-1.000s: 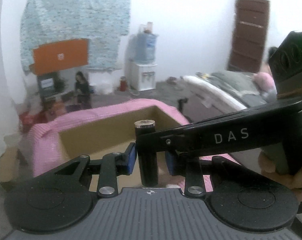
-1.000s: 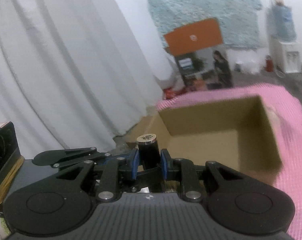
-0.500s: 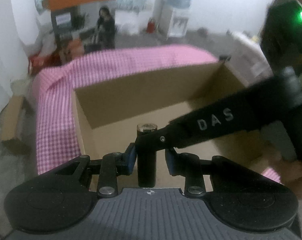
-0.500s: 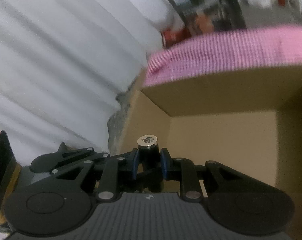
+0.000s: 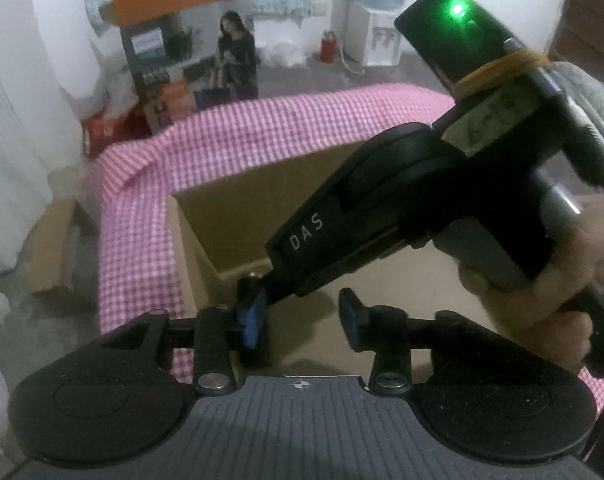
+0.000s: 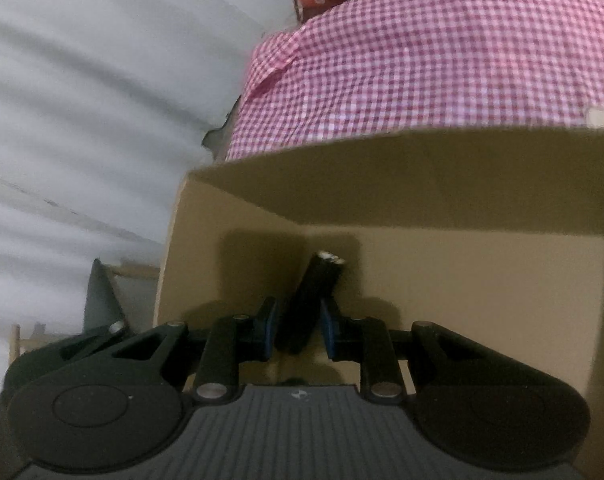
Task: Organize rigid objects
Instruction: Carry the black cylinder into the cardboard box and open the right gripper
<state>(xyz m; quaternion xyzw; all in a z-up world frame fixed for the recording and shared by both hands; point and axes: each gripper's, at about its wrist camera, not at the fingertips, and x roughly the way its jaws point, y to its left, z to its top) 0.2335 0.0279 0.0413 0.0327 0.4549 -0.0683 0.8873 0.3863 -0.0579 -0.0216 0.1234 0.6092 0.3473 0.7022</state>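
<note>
A black cylinder with a metal cap (image 6: 315,300) leans tilted inside an open cardboard box (image 6: 441,272), between the blue pads of my right gripper (image 6: 298,326), which stand apart and do not squeeze it. My left gripper (image 5: 302,320) is open over the same box (image 5: 238,216); only the cylinder's cap (image 5: 254,276) peeks out by its left pad. The right gripper's black body (image 5: 401,208), marked DAS, crosses the left wrist view from the right, held by a hand (image 5: 561,280).
A pink checked cloth (image 5: 262,128) drapes round the box's rim. White curtains (image 6: 82,120) hang at the left. Boxes and a printed carton (image 5: 190,60) stand on the floor behind, with a water dispenser (image 5: 377,20) by the far wall.
Both grippers have dropped lower into the box and opened. The cylinder, gripped upright by both before, now leans loose to the right between the right gripper's pads.
</note>
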